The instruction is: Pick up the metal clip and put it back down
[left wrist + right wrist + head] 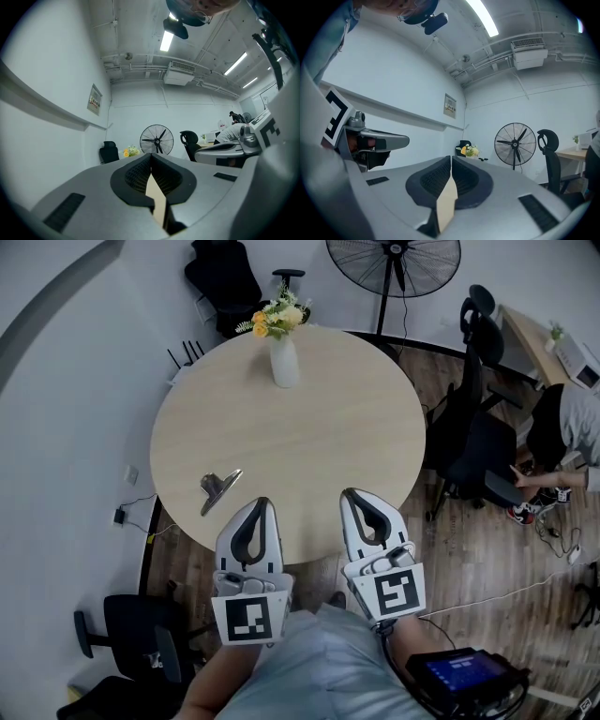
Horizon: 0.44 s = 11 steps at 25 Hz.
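A shiny metal clip (218,490) lies on the round wooden table (309,418) near its front left edge. In the head view my left gripper (260,504) hovers over the table's near edge, just right of the clip and apart from it, jaws shut with nothing in them. My right gripper (352,495) stands beside it, further right, also shut and empty. In the left gripper view the jaws (151,155) meet at their tips. The right gripper view shows the same closed jaws (451,159). The clip is hidden in both gripper views.
A white vase of yellow flowers (281,343) stands at the table's far side. Black office chairs (478,451) sit to the right, another chair (141,638) at lower left. A standing fan (394,263) is behind the table. A person (567,432) sits at far right.
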Available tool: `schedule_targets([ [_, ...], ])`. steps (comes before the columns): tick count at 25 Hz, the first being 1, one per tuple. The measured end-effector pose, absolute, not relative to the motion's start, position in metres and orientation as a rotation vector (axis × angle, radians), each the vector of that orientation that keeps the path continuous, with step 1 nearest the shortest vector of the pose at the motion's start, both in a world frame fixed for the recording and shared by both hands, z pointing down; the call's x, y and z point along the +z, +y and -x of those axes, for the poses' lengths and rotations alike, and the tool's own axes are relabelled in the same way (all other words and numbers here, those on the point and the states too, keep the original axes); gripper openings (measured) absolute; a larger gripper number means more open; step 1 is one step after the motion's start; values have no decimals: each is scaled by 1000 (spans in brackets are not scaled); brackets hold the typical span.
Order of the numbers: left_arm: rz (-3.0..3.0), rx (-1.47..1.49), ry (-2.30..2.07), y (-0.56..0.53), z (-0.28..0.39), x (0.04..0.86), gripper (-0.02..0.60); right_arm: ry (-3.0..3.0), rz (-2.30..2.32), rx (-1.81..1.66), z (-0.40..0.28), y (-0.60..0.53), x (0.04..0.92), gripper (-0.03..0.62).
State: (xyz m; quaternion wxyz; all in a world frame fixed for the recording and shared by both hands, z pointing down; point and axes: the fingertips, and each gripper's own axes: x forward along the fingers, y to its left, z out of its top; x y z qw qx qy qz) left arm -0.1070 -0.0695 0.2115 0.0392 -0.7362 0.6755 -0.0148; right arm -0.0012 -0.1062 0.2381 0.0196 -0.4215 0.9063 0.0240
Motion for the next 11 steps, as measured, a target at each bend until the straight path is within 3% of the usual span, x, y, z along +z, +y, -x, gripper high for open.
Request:
schedule_targets([
  [11,2258,-50,2076,-71,114,213,18,2802,1307,68,8,-109,241,51],
])
